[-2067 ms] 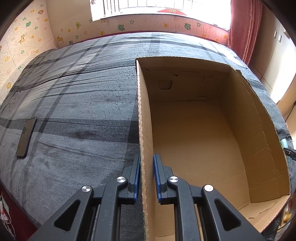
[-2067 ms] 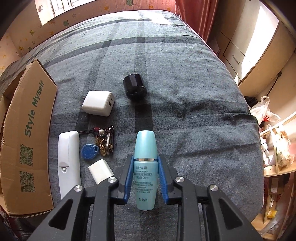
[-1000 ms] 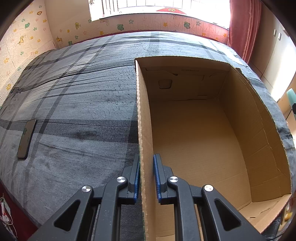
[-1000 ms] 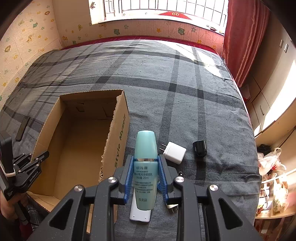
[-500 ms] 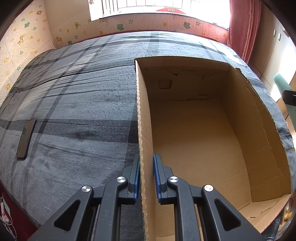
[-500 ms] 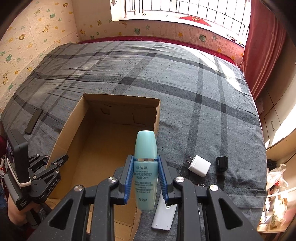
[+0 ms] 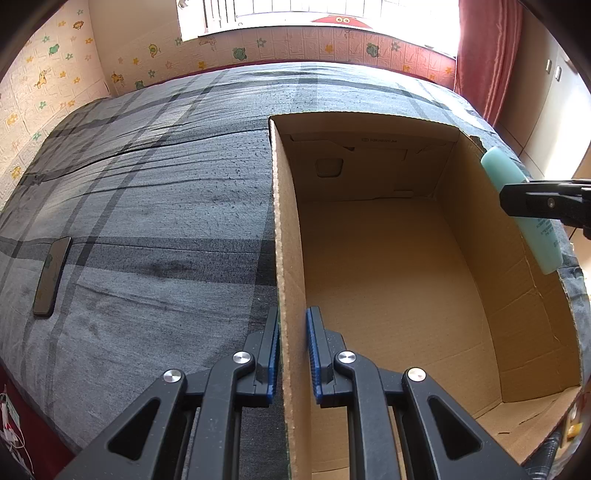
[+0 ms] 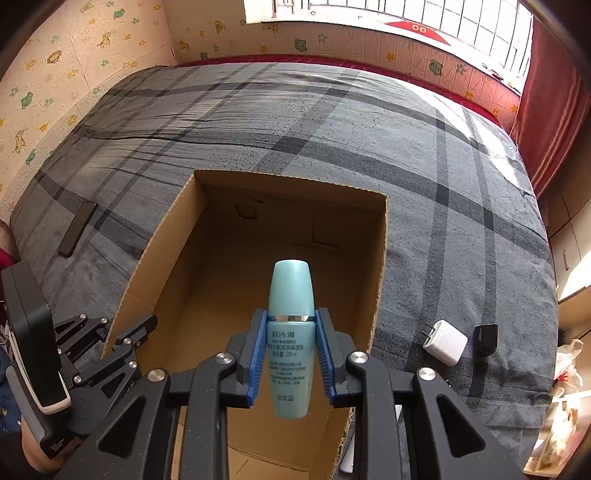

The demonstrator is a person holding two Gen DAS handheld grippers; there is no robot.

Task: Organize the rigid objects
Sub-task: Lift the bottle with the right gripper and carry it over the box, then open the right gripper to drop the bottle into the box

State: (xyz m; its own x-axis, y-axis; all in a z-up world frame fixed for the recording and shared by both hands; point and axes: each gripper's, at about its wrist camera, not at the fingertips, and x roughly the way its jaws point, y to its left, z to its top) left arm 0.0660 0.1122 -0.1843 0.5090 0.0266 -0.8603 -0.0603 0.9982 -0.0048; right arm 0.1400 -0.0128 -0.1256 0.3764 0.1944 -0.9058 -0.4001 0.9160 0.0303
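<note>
One turquoise bottle (image 8: 290, 338) clamped in right gripper (image 8: 290, 360), left gripper (image 7: 291, 350) pinching one cardboard box (image 7: 286, 229) wall.

Bright window (image 8: 388, 22) daylight, fisheye-warped edges

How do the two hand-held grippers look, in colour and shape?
Both look the same. The left hand-held gripper and the right hand-held gripper have matte black linkage arms with triangular cut-outs, round silver pivot screws, and blue ribbed pads inside the fingers. No cables show.
</note>
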